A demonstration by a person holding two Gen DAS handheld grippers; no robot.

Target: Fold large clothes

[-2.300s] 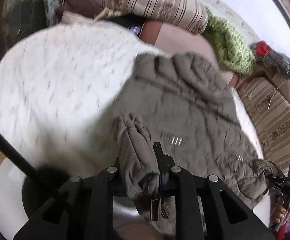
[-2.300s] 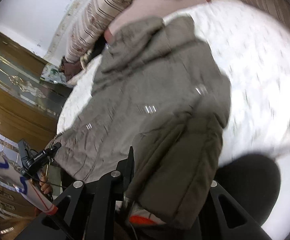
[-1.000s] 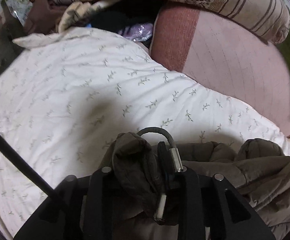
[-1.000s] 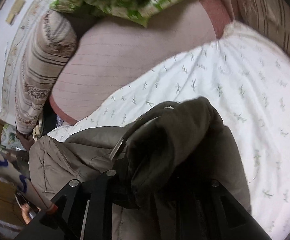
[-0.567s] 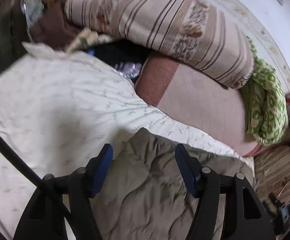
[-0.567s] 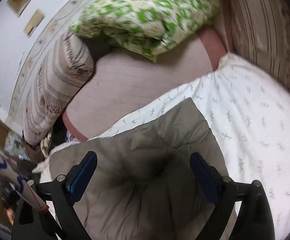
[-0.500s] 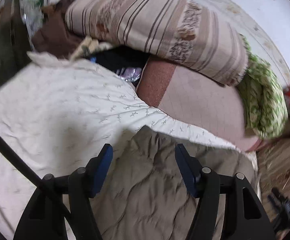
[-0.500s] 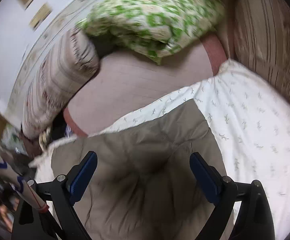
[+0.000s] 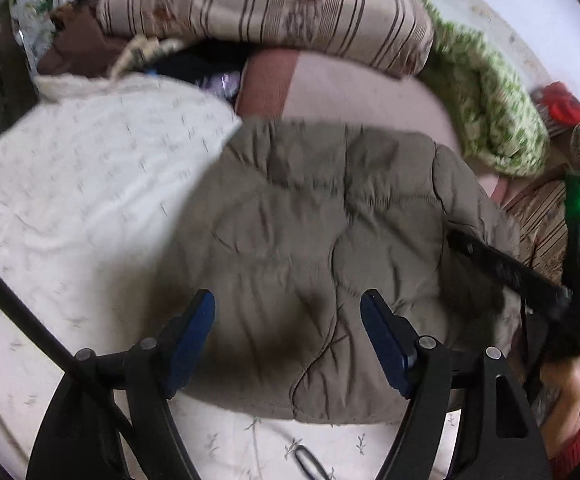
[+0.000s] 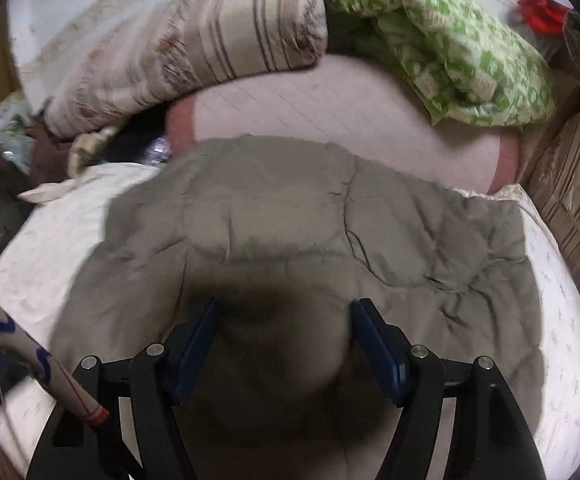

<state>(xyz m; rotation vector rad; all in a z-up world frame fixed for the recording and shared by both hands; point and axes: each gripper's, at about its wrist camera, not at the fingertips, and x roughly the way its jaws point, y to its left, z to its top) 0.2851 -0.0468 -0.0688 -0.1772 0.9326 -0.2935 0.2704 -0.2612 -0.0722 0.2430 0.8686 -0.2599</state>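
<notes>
With the quilted jacket [image 9: 322,248] lying folded on the white sheet [image 9: 90,184], just below the striped pillow [image 9: 274,12], we hover above it. Our left gripper [image 9: 288,332] is spreading, our right gripper [image 10: 286,340] narrowing, both empty above the jacket, probably so it can settle flat. No containers are in sight.

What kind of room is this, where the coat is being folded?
Most likely a bedroom: the padded grey-brown coat lies on a white leaf-print bedsheet, with a striped beige rolled quilt and a green-and-white patterned pillow behind it.
</notes>
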